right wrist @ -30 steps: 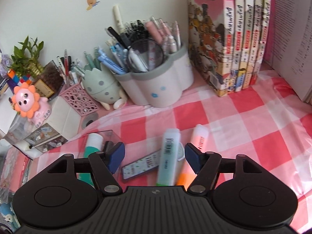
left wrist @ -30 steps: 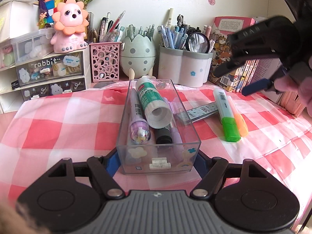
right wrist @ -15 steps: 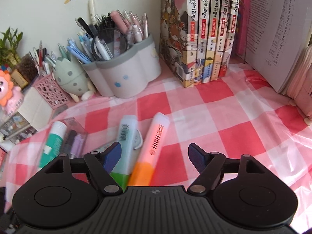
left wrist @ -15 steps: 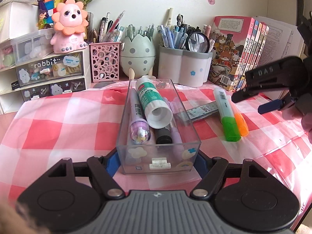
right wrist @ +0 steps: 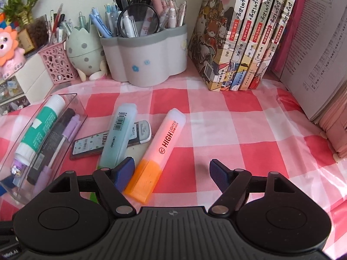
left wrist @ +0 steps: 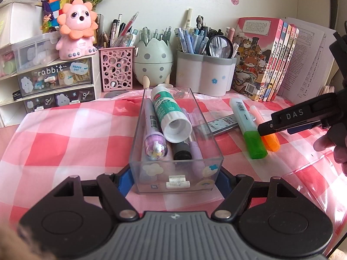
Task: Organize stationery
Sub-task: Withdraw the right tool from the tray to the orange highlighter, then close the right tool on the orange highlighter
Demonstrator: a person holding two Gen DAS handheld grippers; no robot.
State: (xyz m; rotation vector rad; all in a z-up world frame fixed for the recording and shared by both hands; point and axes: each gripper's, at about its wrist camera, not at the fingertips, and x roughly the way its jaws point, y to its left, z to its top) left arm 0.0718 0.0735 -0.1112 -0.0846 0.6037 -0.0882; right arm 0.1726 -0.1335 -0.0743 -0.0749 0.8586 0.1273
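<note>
My left gripper (left wrist: pixel 173 178) is shut on the near end of a clear plastic box (left wrist: pixel 149 121) that holds a green glue stick (left wrist: pixel 168 113), a purple pen and a black marker. The box also shows at the left of the right wrist view (right wrist: pixel 77 106). My right gripper (right wrist: pixel 171 173) is open just above the cloth, its jaws wide apart around the cap end of the orange highlighter (right wrist: pixel 159 151). The green highlighter (right wrist: pixel 118 136) lies left of it, across a lead refill case (right wrist: pixel 91 145). The right gripper shows in the left wrist view (left wrist: pixel 279 127) over the orange highlighter (left wrist: pixel 271 143).
A grey pen holder (right wrist: pixel 149 58), an egg-shaped holder (right wrist: pixel 83 49) and a pink mesh cup (left wrist: pixel 116 69) stand along the back wall. Books (right wrist: pixel 243 34) stand at the back right. Small drawers (left wrist: pixel 54 78) with a pink lion toy stand at the back left.
My right gripper has moved down and forward to the orange highlighter, which now lies between its open jaws. The left gripper and the box have not moved.
</note>
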